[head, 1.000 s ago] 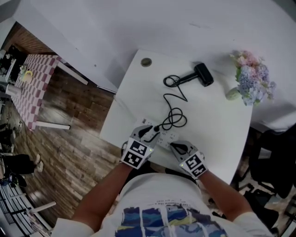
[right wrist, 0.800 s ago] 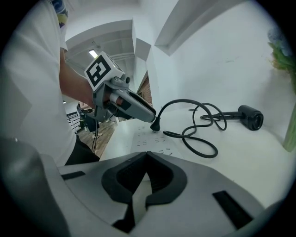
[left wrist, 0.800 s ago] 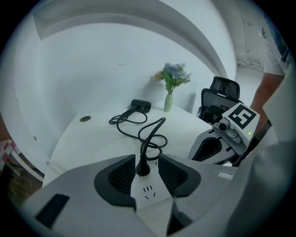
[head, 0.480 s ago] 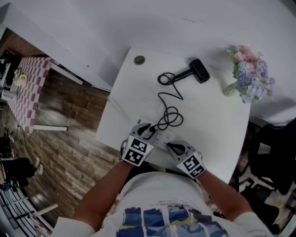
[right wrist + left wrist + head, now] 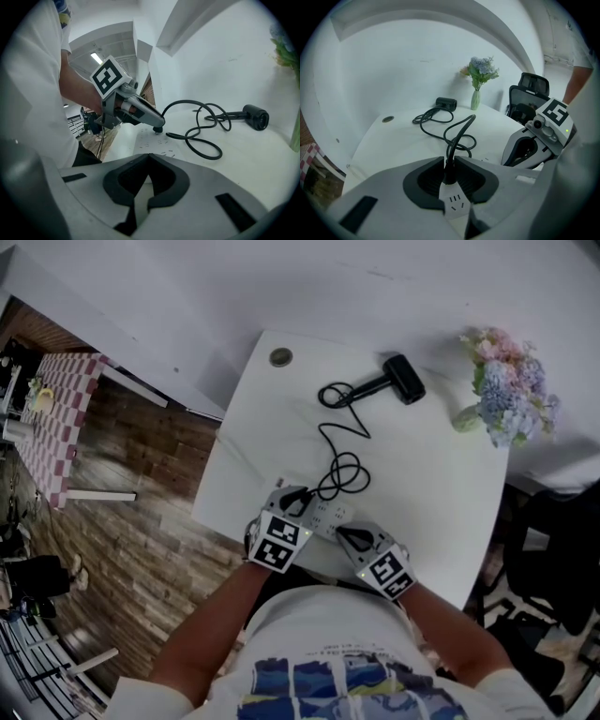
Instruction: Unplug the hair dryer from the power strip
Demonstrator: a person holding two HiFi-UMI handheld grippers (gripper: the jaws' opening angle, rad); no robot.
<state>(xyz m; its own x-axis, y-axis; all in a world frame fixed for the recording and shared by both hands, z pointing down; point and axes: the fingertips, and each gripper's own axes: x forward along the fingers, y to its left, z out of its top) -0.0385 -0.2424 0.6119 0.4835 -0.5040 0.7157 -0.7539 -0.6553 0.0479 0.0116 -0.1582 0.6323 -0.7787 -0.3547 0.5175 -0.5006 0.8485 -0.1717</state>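
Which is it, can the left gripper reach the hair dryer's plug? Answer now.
Likely yes: the left gripper has its jaws around the plug in the power strip, closing on it; nothing blocks them.

- White table [image 5: 431,493], mid-frame.
- Dryer [image 5: 403,381] upper right; its cord [image 5: 449,157] runs down to the strip [image 5: 330,516] at the lower edge.
- Vase [image 5: 466,420] at right edge.
- Round cap [image 5: 280,357] in upper-left corner.

White surface [image 5: 441,484] and strip [image 5: 328,516]; black dryer [image 5: 403,379], cord [image 5: 449,150] and plug [image 5: 448,177]; pink-blue flowers [image 5: 511,390], pale green vase [image 5: 466,419]; brown plank floor [image 5: 141,512]; red-white checked cloth [image 5: 61,418].
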